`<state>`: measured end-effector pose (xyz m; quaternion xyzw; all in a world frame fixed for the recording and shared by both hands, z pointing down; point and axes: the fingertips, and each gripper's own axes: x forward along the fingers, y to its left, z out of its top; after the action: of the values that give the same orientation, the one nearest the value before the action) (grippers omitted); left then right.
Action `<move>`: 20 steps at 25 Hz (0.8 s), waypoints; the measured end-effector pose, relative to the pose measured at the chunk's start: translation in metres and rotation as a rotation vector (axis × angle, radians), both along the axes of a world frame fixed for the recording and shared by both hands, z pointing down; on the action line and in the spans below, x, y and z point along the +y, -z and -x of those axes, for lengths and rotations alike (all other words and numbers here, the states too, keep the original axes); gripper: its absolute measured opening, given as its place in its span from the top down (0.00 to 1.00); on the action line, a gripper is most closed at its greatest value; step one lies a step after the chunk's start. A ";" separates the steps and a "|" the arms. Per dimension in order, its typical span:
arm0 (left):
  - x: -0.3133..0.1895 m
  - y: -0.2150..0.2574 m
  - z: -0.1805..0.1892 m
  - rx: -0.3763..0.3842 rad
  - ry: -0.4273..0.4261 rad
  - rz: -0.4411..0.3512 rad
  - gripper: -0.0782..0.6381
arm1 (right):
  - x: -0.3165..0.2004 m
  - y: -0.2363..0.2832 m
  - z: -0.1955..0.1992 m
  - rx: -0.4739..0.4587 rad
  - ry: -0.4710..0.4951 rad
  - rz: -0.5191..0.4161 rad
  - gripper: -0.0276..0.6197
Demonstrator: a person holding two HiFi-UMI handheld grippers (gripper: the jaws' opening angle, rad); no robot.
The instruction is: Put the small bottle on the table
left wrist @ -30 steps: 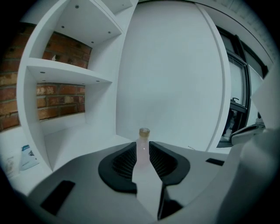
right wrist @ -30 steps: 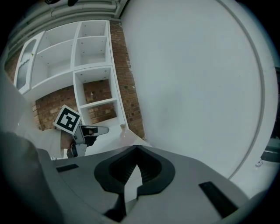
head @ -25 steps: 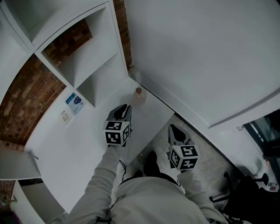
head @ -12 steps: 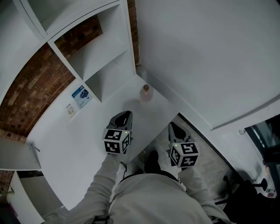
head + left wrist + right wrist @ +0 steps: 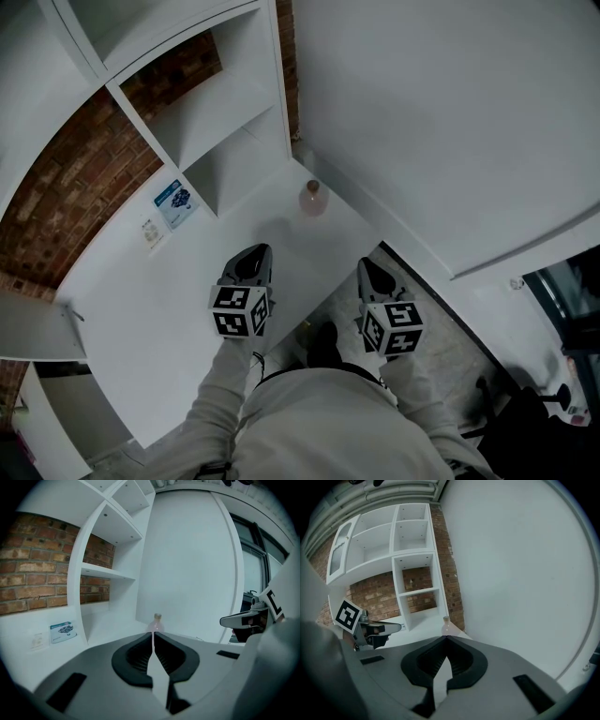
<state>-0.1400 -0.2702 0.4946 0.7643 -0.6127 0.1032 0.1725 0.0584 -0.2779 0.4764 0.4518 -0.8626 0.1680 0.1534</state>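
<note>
The small clear bottle [image 5: 312,199] with a pale cap stands upright on the white table [image 5: 169,309], near its far corner by the wall. It also shows in the left gripper view as the bottle [image 5: 157,622] and in the right gripper view as the bottle [image 5: 446,626]. My left gripper [image 5: 258,251] is over the table, short of the bottle and apart from it. Its jaws have just been closing and are shut with nothing between them [image 5: 153,634]. My right gripper [image 5: 367,266] hangs off the table's near edge above the floor, shut and empty [image 5: 446,638].
A white shelf unit [image 5: 220,122] stands on the table against a brick wall [image 5: 66,197]. A blue-printed card [image 5: 175,202] and a small label [image 5: 148,232] lie near its foot. A plain white wall [image 5: 450,112] runs along the right. Speckled floor [image 5: 450,347] lies below the table edge.
My left gripper has pulled back from the bottle toward me, and its jaws have closed. The bottle stays standing on the table. The right gripper has barely moved.
</note>
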 end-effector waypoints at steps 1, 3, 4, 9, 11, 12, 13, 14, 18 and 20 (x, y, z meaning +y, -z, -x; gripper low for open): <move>0.001 0.001 0.001 0.000 0.006 -0.001 0.85 | 0.000 0.000 0.000 -0.001 0.004 0.000 0.91; 0.002 0.002 0.002 -0.001 0.016 -0.003 0.85 | -0.001 0.001 0.001 -0.002 0.014 -0.001 0.91; 0.003 0.002 0.002 -0.001 0.020 -0.004 0.85 | -0.001 0.001 0.001 -0.002 0.020 -0.001 0.91; 0.005 0.002 0.003 0.004 0.037 -0.003 0.85 | -0.003 0.002 0.006 0.005 0.052 -0.004 0.91; 0.005 0.002 0.004 0.006 0.043 -0.004 0.85 | -0.004 0.003 0.008 0.013 0.064 -0.013 0.91; 0.005 0.002 0.004 0.006 0.046 -0.004 0.85 | -0.005 0.003 0.009 0.015 0.070 -0.016 0.91; 0.006 0.002 0.004 0.006 0.048 -0.004 0.85 | -0.005 0.004 0.010 0.016 0.076 -0.017 0.91; 0.006 0.001 0.004 0.006 0.049 -0.002 0.85 | -0.006 0.004 0.011 0.016 0.080 -0.018 0.91; 0.008 0.001 0.003 0.007 0.055 0.002 0.85 | -0.007 0.005 0.012 0.017 0.094 -0.022 0.91; 0.009 0.001 0.002 0.004 0.058 0.002 0.85 | -0.008 0.005 0.012 0.018 0.099 -0.025 0.91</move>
<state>-0.1421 -0.2615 0.4940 0.7461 -0.6343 0.0972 0.1775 0.0460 -0.2864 0.4710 0.4120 -0.8845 0.1452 0.1639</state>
